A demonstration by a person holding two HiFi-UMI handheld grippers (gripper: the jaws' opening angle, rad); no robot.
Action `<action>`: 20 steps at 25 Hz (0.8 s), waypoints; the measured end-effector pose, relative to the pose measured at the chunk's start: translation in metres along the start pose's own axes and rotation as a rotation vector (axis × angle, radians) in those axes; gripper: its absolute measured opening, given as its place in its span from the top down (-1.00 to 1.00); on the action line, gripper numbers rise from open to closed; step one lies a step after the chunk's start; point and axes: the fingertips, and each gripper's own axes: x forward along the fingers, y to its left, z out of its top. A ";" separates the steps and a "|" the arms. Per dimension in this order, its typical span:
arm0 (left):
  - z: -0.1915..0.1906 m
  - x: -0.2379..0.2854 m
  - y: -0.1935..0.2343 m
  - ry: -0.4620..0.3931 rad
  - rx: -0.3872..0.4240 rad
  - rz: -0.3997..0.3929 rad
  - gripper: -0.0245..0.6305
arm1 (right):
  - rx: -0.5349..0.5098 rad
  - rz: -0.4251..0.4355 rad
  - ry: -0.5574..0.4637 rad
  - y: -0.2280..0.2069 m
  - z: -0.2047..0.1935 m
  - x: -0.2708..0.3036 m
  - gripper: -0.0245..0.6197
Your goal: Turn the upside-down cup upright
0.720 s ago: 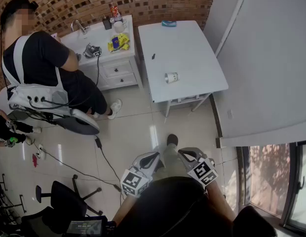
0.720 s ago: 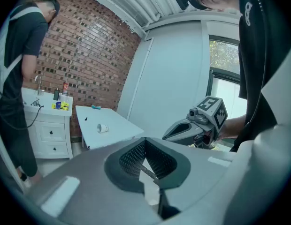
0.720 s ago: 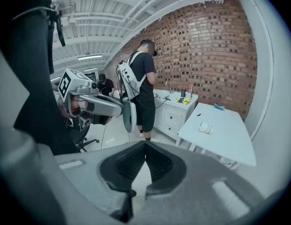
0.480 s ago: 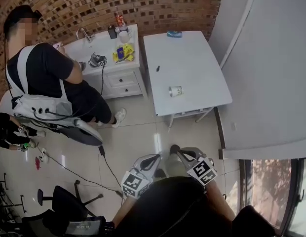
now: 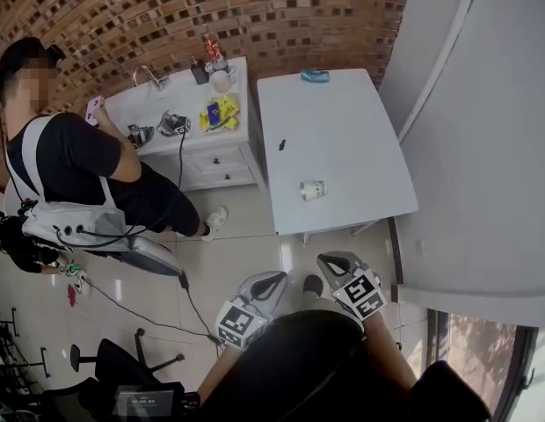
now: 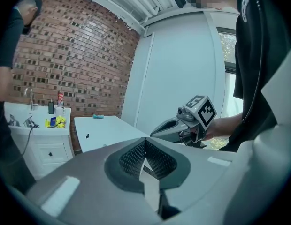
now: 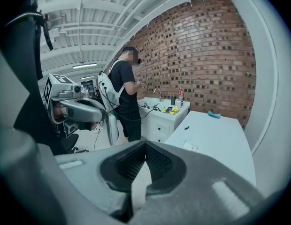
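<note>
A small white paper cup [image 5: 313, 190] sits near the front edge of the white table [image 5: 343, 121]; it is too small to tell how it stands. In the right gripper view the cup [image 7: 190, 147] shows on the table [image 7: 216, 135] beyond the jaws. My left gripper [image 5: 274, 279] and right gripper [image 5: 329, 259] are held close to my body over the floor, well short of the table. Both are shut with nothing between the pads. In each gripper view I see my own shut jaws, left gripper [image 6: 145, 141] and right gripper [image 7: 145, 144], and the other gripper beside them.
A white sink cabinet [image 5: 211, 152] with clutter stands left of the table. A person in black [image 5: 70, 165] stands at it. A grey wall [image 5: 483, 148] runs along the table's right. A cable [image 5: 189, 297] and an office chair [image 5: 114, 359] are on the tiled floor.
The table and cup have come lower and nearer in the head view. The person at the cabinet has shifted towards the sink. Both grippers stay shut near my body.
</note>
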 end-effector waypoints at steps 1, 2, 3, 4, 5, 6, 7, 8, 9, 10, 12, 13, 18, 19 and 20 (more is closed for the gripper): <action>0.003 0.008 0.003 -0.006 0.002 0.001 0.88 | 0.004 0.003 0.002 -0.008 0.000 0.002 0.95; 0.006 0.015 0.005 -0.009 0.004 0.003 0.88 | 0.009 0.007 0.003 -0.015 0.000 0.004 0.95; 0.009 0.021 0.007 -0.008 0.007 0.005 0.88 | 0.015 0.010 0.003 -0.022 -0.001 0.005 0.95; 0.012 0.027 0.009 -0.006 0.012 0.008 0.88 | 0.022 0.014 0.002 -0.029 -0.001 0.006 0.95; 0.015 0.033 0.011 -0.004 0.016 0.012 0.88 | 0.030 0.018 -0.001 -0.036 -0.001 0.008 0.95; 0.018 0.038 0.012 -0.001 0.019 0.017 0.88 | 0.038 0.022 -0.003 -0.042 -0.001 0.009 0.95; 0.021 0.041 0.014 0.002 0.018 0.023 0.88 | 0.044 0.027 -0.003 -0.048 -0.002 0.011 0.95; 0.022 0.044 0.015 0.007 0.015 0.029 0.88 | 0.048 0.032 -0.002 -0.053 -0.002 0.013 0.95; 0.022 0.046 0.017 0.012 0.012 0.035 0.88 | 0.051 0.037 0.000 -0.057 -0.003 0.016 0.95; 0.022 0.047 0.019 0.019 0.008 0.040 0.88 | 0.052 0.042 0.003 -0.062 -0.003 0.019 0.95; 0.020 0.049 0.022 0.032 0.002 0.047 0.88 | 0.056 0.047 0.006 -0.068 -0.002 0.025 0.95; 0.020 0.049 0.024 0.039 -0.002 0.048 0.88 | 0.059 0.049 0.007 -0.071 -0.002 0.027 0.95; 0.019 0.049 0.040 0.048 -0.020 0.043 0.88 | 0.066 0.054 0.026 -0.074 -0.001 0.045 0.95; 0.018 0.049 0.045 0.047 -0.021 0.037 0.88 | 0.066 0.051 0.032 -0.074 -0.001 0.050 0.95; 0.017 0.049 0.050 0.047 -0.020 0.031 0.88 | 0.066 0.046 0.038 -0.075 -0.001 0.055 0.95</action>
